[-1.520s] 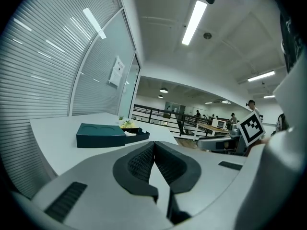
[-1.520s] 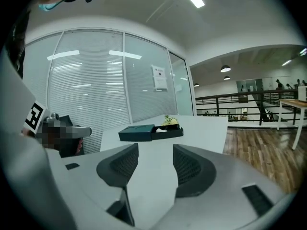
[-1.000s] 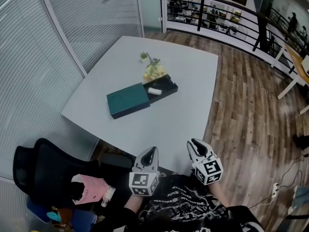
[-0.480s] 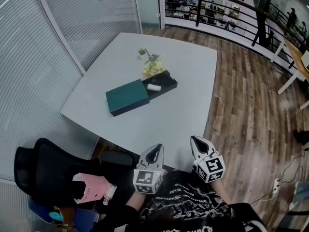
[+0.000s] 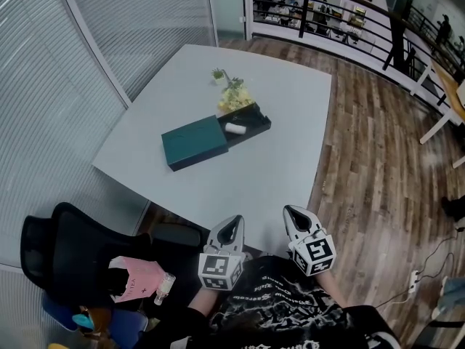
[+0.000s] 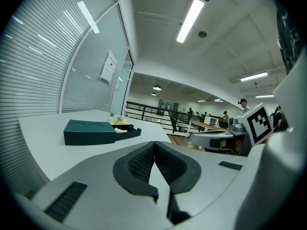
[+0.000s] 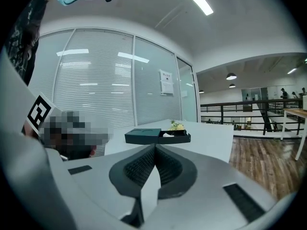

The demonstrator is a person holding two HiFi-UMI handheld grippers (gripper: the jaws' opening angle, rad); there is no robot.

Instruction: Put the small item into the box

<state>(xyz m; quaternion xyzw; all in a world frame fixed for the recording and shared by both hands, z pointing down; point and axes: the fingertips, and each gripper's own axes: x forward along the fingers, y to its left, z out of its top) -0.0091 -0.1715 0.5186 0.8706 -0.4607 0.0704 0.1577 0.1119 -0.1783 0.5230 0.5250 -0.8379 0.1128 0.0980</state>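
Note:
A dark green box lies on the white table, its black tray slid out to the right. A small white item lies in that tray. Both grippers hang over the table's near edge, far from the box and pointing toward it. My left gripper is shut with nothing between its jaws, and my right gripper is likewise shut and empty. The left gripper view shows the touching pads and the box beyond. In the right gripper view the box sits past the closed pads.
A small bunch of yellow flowers lies just behind the tray. A black chair with a pink packet stands at lower left. Glass walls with blinds run along the left, and wooden floor and a railing lie to the right.
The right gripper's jaws, slightly apart a second ago, now stand together. Both grippers stay by the table's near edge; the head view has shifted slightly.

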